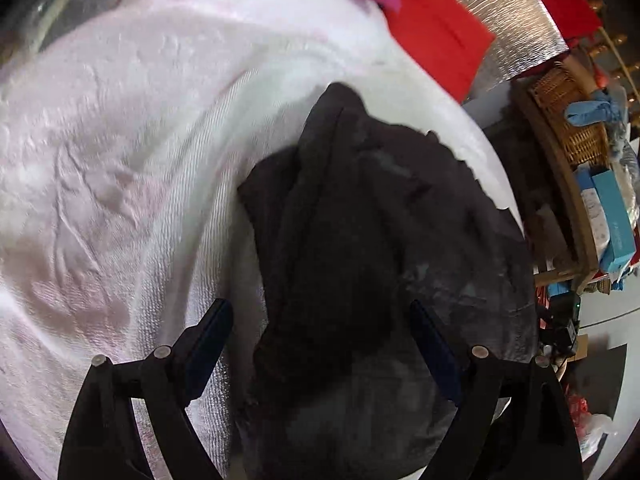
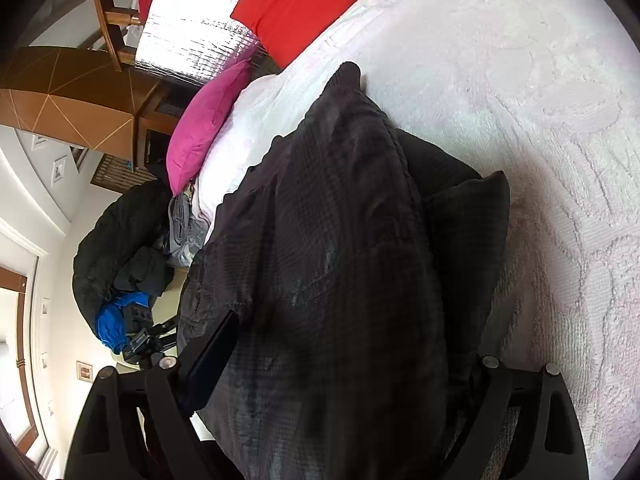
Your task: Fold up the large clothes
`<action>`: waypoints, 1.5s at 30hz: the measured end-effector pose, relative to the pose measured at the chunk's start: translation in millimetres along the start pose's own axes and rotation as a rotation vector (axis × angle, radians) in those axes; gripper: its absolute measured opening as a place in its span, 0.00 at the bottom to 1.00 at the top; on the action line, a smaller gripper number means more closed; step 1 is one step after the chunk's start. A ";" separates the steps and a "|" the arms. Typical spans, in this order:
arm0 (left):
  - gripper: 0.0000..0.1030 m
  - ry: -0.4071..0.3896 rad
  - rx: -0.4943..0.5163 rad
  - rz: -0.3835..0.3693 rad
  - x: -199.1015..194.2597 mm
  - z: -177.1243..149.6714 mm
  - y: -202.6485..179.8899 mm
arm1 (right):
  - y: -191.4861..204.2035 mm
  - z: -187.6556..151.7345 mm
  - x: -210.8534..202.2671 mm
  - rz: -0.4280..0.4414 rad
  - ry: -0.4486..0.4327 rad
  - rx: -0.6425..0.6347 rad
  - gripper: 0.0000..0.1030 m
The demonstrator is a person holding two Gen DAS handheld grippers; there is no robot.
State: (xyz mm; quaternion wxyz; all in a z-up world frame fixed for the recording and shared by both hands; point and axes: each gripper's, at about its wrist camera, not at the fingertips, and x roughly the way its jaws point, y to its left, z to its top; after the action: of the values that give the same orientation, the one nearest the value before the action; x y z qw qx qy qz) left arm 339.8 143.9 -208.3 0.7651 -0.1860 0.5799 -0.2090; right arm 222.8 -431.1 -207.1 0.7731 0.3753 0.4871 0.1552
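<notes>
While both the left gripper [image 1: 320, 344] and right gripper [image 2: 340, 360] stand spread, ungrasping, over the dark garment [image 2: 340, 240] on the white bedspread [image 2: 540, 120], each should pinch one outer edge evenly.

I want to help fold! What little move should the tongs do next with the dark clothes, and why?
Probably close both tongs on the cloth. The left tongs and right tongs stand open around the bunched dark garment on the white bedspread, so neither looks to be pinching it yet.

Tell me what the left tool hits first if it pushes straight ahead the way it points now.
Most likely the dark garment. It already fills the gap between the left tool's open fingers and bunches up directly ahead. The pale bedspread lies under and beyond it. Depth is hard to judge, so contact may already be happening.
</notes>
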 end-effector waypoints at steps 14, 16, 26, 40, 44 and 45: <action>0.52 0.049 -0.041 -0.105 31.2 -3.9 -33.6 | 21.5 -8.3 -0.2 -0.119 -0.031 -0.098 0.42; 0.45 0.039 -0.050 -0.095 30.7 -7.2 -38.6 | 29.0 -10.2 -1.0 -0.148 -0.047 -0.132 0.39; 0.34 0.017 -0.026 -0.133 12.6 -40.3 -73.6 | 68.0 -21.5 -36.9 -0.141 -0.144 -0.273 0.31; 0.73 0.020 -0.037 0.095 30.5 -39.3 -67.9 | 16.4 -10.0 -28.5 -0.232 -0.084 -0.045 0.64; 0.73 -0.108 -0.010 0.169 -1.8 -50.1 -64.4 | 28.8 -26.3 -65.3 -0.284 -0.188 -0.067 0.70; 0.73 -0.175 -0.008 0.205 -14.7 -56.9 -66.1 | 30.8 -29.5 -74.1 -0.299 -0.215 -0.074 0.74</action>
State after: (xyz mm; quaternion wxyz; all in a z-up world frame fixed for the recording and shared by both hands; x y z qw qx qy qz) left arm 274.4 93.7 -176.3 0.8294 -0.1463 0.5276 -0.1104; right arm 165.7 -442.8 -144.6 0.8485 0.2845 0.4459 0.0152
